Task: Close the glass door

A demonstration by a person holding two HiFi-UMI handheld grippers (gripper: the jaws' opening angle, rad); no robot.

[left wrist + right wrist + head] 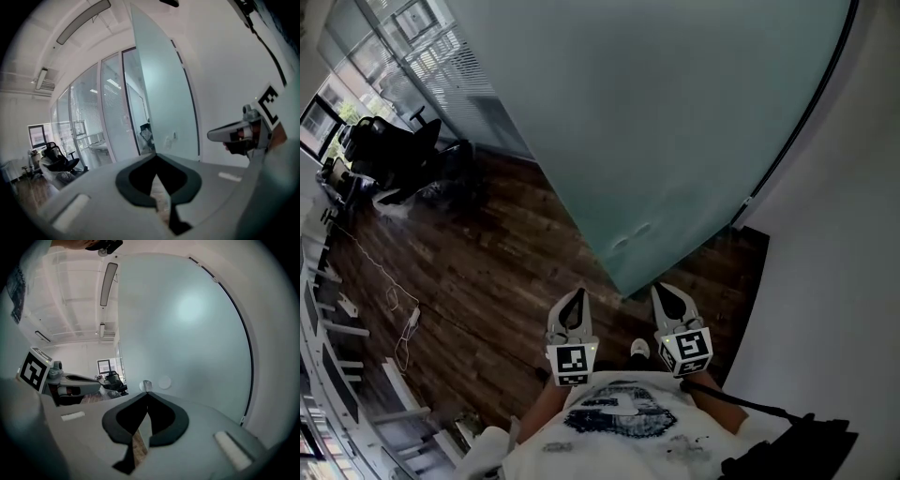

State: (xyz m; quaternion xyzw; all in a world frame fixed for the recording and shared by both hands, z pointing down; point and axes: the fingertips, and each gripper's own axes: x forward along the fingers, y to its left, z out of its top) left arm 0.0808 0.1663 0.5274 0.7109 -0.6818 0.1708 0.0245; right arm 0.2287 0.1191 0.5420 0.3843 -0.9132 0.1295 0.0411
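Near glass door [675, 122] edge: left gripper [573, 307], right gripper [673, 300] both pressed together, empty. Approach step, probably; next, push door shut.

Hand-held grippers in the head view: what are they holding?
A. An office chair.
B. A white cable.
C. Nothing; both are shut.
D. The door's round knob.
C: the left hand-held gripper and the right hand-held gripper each have jaws together with nothing between them, facing the frosted glass door.

The glass door [675, 122] stands before the left gripper [575, 295] and right gripper [666, 291]; a chair [394, 155] sits, it seems, far left.
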